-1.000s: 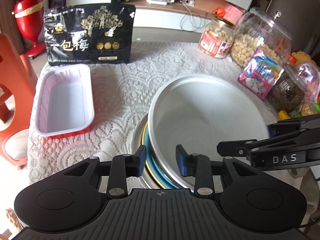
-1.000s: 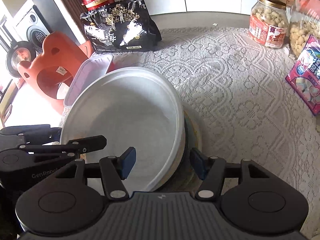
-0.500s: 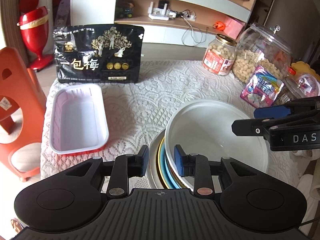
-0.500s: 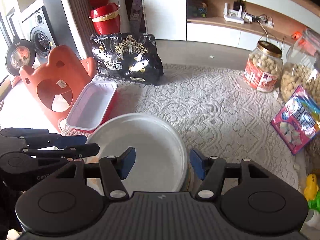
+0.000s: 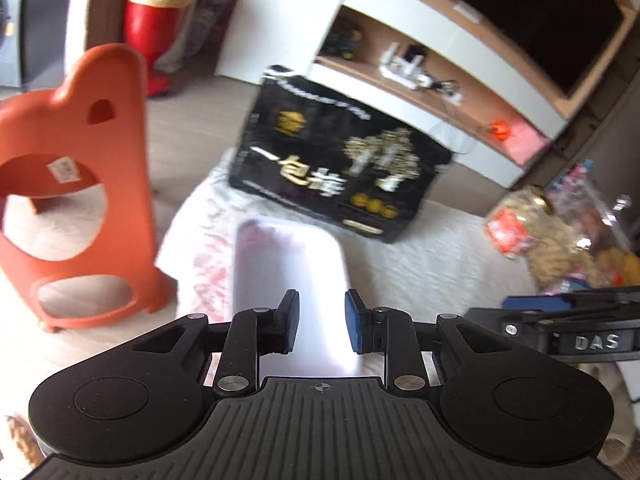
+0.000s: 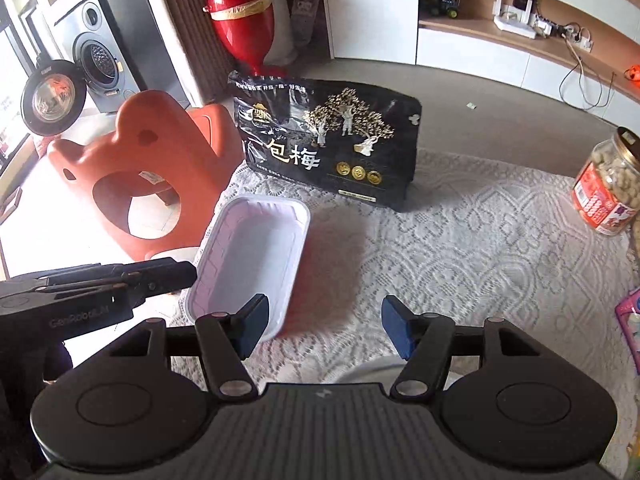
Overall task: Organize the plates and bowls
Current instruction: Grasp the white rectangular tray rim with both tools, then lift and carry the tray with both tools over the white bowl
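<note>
My left wrist view is smeared: the tray (image 5: 288, 280) and jars (image 5: 560, 232) at the right edge are blurred. Bottom centre of the right view, my gripper body hides most of a pale rim (image 6: 372, 370).

rectangular tray (image 6: 256, 256) sitting on the lace tablecloth (image 6: 460, 248) left of centre frame, snack bag (image 6: 328, 140) standing just behind it, peanut jar (image 6: 608, 188) far right edge, plastic stool (image 6: 136, 172) on the floor upper left beside the table
</note>
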Tool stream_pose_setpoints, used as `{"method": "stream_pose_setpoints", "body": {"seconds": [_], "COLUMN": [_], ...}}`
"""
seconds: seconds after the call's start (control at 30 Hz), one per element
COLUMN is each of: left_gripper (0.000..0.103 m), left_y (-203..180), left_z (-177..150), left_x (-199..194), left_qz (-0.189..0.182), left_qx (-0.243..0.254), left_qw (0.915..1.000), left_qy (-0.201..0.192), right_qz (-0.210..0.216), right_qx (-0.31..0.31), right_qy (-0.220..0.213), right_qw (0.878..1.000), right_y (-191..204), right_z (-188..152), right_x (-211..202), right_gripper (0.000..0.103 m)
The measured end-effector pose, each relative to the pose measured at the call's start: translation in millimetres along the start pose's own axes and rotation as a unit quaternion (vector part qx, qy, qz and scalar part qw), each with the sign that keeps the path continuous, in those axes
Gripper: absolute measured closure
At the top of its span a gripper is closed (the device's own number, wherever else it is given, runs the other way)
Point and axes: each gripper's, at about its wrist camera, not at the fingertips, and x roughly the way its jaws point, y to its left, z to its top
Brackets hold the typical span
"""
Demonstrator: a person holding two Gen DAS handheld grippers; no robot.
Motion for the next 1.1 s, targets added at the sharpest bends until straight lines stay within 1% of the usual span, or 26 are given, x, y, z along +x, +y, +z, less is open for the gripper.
{"method": "stream_pose_setpoints", "body": {"seconds": [0.07,0.1,0.17,0.2,0.23,0.3,0.33,0.37,0.43,0.47,0.5,0.53,0.6,0.63,0.7,0.77,0.8,0.87,0.97,1.03,1.1], "left_gripper": [0.076,0.076,0.076,0.075,0.075,0.075,0.075,0.075,0.075,0.075,0.075,0.075,0.076,0.076,0.075,0.076,0.077,0.077,0.077,0.077,0.077], "left_y": [10.4,16.2,25.4,26.0,24.7,20.8,20.0,19.8,19.7,19.7,20.2,20.8,21.6,23.4,29.2,30.4,28.2,19.5,-2.7,-26.1,-54.7], "left_z": [5.9,8.5,12.6,15.0,17.1,19.1,19.7,20.5,21.1,21.3,21.3,20.4,18.3,17.3,14.8,12.6,11.9,10.9,6.0,-2.4,-16.5], "left_x": [21.1,30.9,51.9,61.3,70.1,79.8,82.6,84.2,86.4,88.2,90.0,91.9,96.5,98.4,98.8,88.1,77.9,47.9,-6.9,-46.2,-82.2], "left_qz": [0.046,0.052,0.031,0.03,0.042,0.08,0.095,0.103,0.101,0.098,0.095,0.094,0.087,0.083,0.061,0.044,0.035,0.022,-0.013,-0.037,-0.056], "left_qx": [-0.005,-0.013,-0.034,-0.032,-0.026,-0.009,0.0,0.005,0.013,0.014,0.013,0.012,0.009,0.002,-0.019,-0.029,-0.03,-0.03,-0.021,0.0,0.029], "left_qw": [0.9989,0.9984,0.9978,0.9969,0.9958,0.9936,0.9924,0.9919,0.9919,0.992,0.992,0.9917,0.9912,0.9909,0.9911,0.9921,0.9934,0.9969,0.9996,0.9988,0.9951], "left_qy": [0.011,0.019,0.048,0.065,0.077,0.08,0.078,0.075,0.075,0.079,0.082,0.087,0.099,0.106,0.117,0.114,0.105,0.069,0.011,-0.033,-0.077], "right_qz": [-0.003,-0.008,-0.022,-0.029,-0.033,-0.043,-0.05,-0.061,-0.076,-0.076,-0.072,-0.067,-0.052,-0.047,-0.041,-0.04,-0.035,-0.014,0.011,0.022,0.033], "right_qx": [0.017,0.024,0.047,0.062,0.079,0.108,0.113,0.112,0.101,0.095,0.091,0.089,0.084,0.083,0.074,0.061,0.055,0.043,0.024,0.012,0.003], "right_qy": [0.021,0.031,0.053,0.066,0.08,0.099,0.103,0.103,0.1,0.1,0.102,0.105,0.11,0.11,0.107,0.093,0.085,0.063,0.017,-0.028,-0.075], "right_qw": [1.0,0.999,0.997,0.995,0.993,0.988,0.987,0.987,0.987,0.987,0.988,0.988,0.989,0.989,0.991,0.993,0.994,0.997,0.999,0.999,0.997], "right_y": [11.3,16.2,22.6,23.8,23.6,22.8,23.4,24.4,26.8,27.5,28.3,29.3,31.9,33.1,36.1,39.2,39.3,37.3,28.8,16.2,-0.9], "right_z": [10.1,13.6,18.9,20.3,22.3,24.1,25.1,25.9,27.8,28.6,28.8,27.8,24.6,22.4,17.8,12.6,9.9,3.6,-11.2,-25.0,-41.5], "right_x": [29.4,44.2,74.2,87.7,100.4,120.4,128.6,135.2,145.3,148.5,150.8,152.2,150.7,148.5,140.5,123.8,112.1,79.3,19.7,-27.7,-71.3], "right_gripper": [0.04,0.04,0.04,0.041,0.043,0.047,0.049,0.05,0.058,0.061,0.069,0.074,0.08,0.083,0.083,0.083,0.083,0.083,0.083,0.083,0.082]}}
